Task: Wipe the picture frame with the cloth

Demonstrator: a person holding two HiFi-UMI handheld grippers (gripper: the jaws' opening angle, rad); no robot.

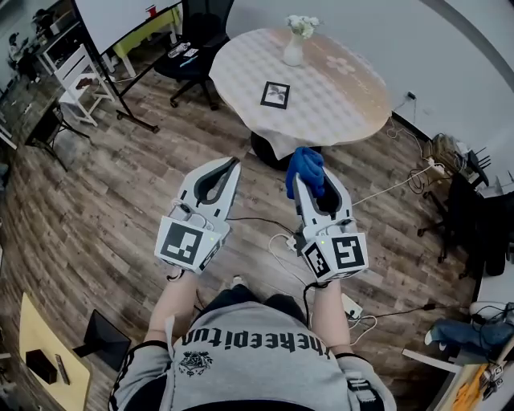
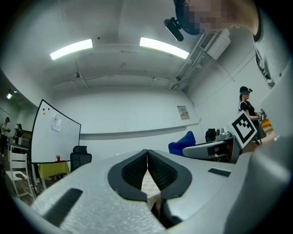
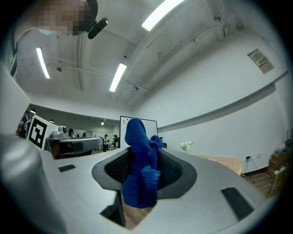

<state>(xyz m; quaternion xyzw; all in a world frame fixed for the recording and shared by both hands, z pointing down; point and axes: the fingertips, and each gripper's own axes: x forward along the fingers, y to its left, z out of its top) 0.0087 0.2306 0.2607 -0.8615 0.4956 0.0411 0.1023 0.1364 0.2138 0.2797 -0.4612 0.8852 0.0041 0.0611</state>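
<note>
Over open floor (image 1: 104, 209) short of the bench (image 1: 345, 112) edge, the right gripper (image 1: 308, 180) pinched the cloth (image 1: 306, 165), the left gripper (image 1: 230, 164) sat pressed together and empty, and the picture frame (image 1: 275, 95) lay well ahead.

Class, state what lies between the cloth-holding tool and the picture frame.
Head view: only bare checked tablecloth separates the right tool, gripping the blue cloth, from the black picture frame.

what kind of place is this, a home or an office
Most likely an office or lab workroom, not a home: a whiteboard on a stand, a black office chair beside the round table, and long strip lights on a plain ceiling.
</note>
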